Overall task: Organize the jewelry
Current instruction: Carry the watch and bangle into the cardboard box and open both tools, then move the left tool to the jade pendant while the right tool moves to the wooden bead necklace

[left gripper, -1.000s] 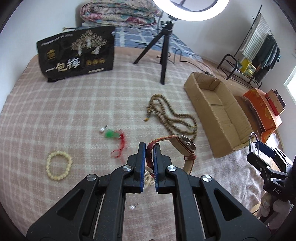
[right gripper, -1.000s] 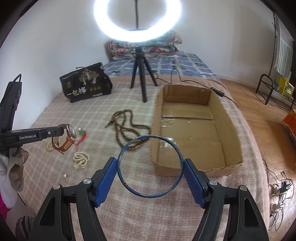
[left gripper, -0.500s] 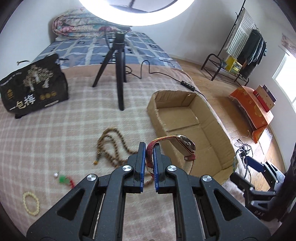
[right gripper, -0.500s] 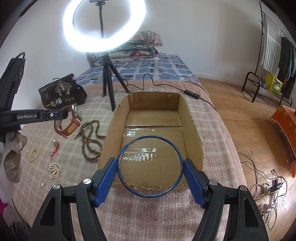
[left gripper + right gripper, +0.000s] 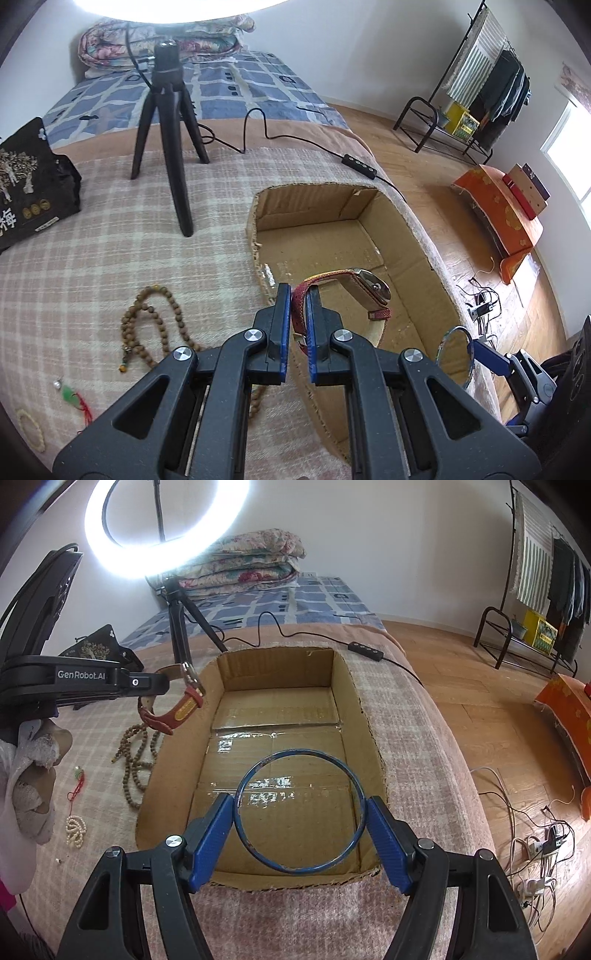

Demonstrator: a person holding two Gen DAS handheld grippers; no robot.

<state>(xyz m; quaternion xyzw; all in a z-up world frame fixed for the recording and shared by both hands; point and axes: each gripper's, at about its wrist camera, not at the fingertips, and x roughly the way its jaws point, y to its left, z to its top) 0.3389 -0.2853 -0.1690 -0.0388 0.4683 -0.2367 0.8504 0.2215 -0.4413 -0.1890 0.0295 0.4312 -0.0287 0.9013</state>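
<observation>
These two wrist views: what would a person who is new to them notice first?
First, the two held pieces: the left gripper is shut on a red-strapped watch, and the right gripper holds a blue bangle over an open cardboard box on the bed. Then the bright ring light behind the box.

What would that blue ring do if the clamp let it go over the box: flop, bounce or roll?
The blue bangle keeps a full circle between the right gripper pads, so it is probably stiff, not floppy. It looks thin, so likely light. Dropped into the cardboard box, it might roll or wobble briefly, though the box walls should contain it.
</observation>
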